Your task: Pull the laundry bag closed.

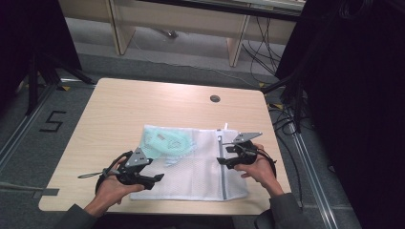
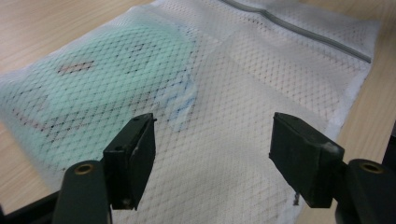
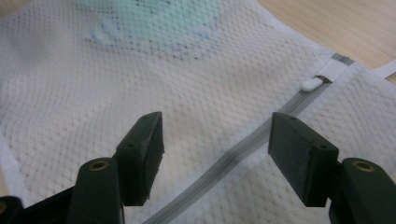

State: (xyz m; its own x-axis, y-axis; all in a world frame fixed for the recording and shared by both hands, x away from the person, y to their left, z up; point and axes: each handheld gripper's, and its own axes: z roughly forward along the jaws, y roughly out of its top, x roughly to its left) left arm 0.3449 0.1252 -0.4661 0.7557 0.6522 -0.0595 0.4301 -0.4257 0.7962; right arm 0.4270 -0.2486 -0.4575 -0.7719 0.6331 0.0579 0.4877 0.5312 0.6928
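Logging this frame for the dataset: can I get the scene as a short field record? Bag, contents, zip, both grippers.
surface: wooden table
main item: white mesh laundry bag, lying flat on the table
contents: mint green garment inside the bag, at its far left part
zip: grey zip running along the bag's right part, white pull at the far end
left gripper: open, over the bag's near left part, nothing between the jaws
right gripper: open, over the zip, nothing gripped
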